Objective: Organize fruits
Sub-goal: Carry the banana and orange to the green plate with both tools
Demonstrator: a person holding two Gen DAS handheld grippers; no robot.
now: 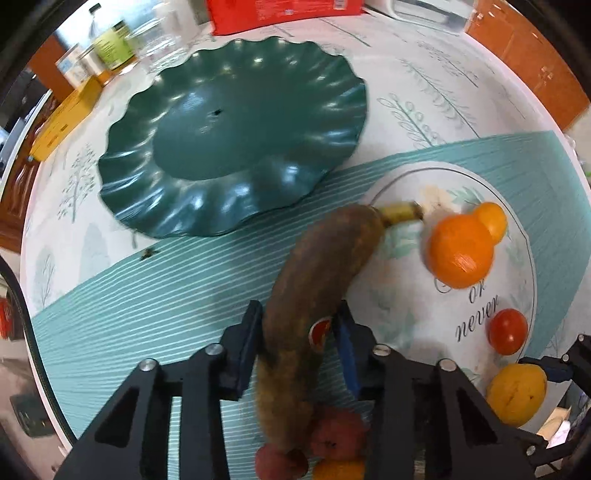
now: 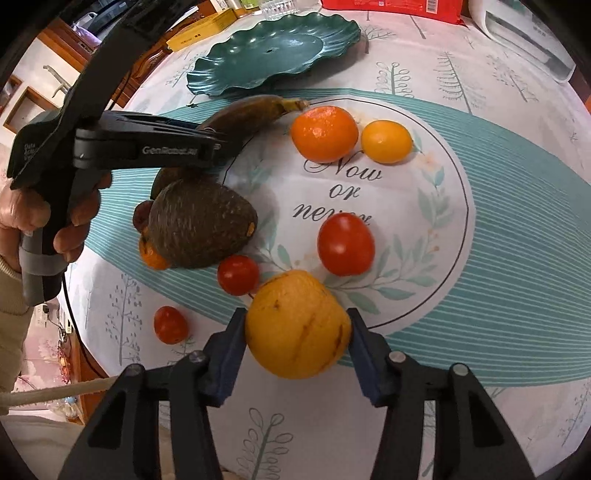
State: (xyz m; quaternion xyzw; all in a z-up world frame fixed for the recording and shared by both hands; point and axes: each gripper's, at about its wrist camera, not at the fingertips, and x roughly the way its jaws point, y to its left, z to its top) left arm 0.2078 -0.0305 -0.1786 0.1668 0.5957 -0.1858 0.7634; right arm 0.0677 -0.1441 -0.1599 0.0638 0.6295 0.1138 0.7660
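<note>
1. Nearest the right wrist camera, the right gripper (image 2: 297, 345) is clamping its jaws on a yellow-orange fruit (image 2: 297, 325), one blue pad pressing on each side of it — the fruit is sitting at the near edge of the printed circle on the tablecloth (image 2: 480, 55).
2. Closest to the left wrist camera, the left gripper (image 1: 295, 332) is holding a browned banana (image 1: 317, 273) between its jaws, which are closed against the banana's sides; the yellowish stem end is pointing away toward the circle's far edge.
3. Seen from the right wrist view, the banana is lying low over the surface at the circle's left edge; whether it is touching the cloth cannot be told.
4. An orange (image 2: 324, 133) and a smaller yellow-orange fruit (image 2: 386, 141) are sitting just beside each other at the far side of the circle, near the banana's stem.
5. A large red tomato (image 2: 345, 243) is resting inside the circle, below the printed words.
6. A dark avocado (image 2: 201, 223) is lying left of the circle, with a small tomato (image 2: 238, 274) just beside its near side and another small tomato (image 2: 170, 325) nearer the surface's left edge.
7. A green scalloped plate (image 1: 236, 136) is standing toward the far edge of the surface — nothing is lying in it.
8. A red packet (image 1: 280, 11) and a yellow box (image 1: 62, 118) are lining the far edge behind the plate.
</note>
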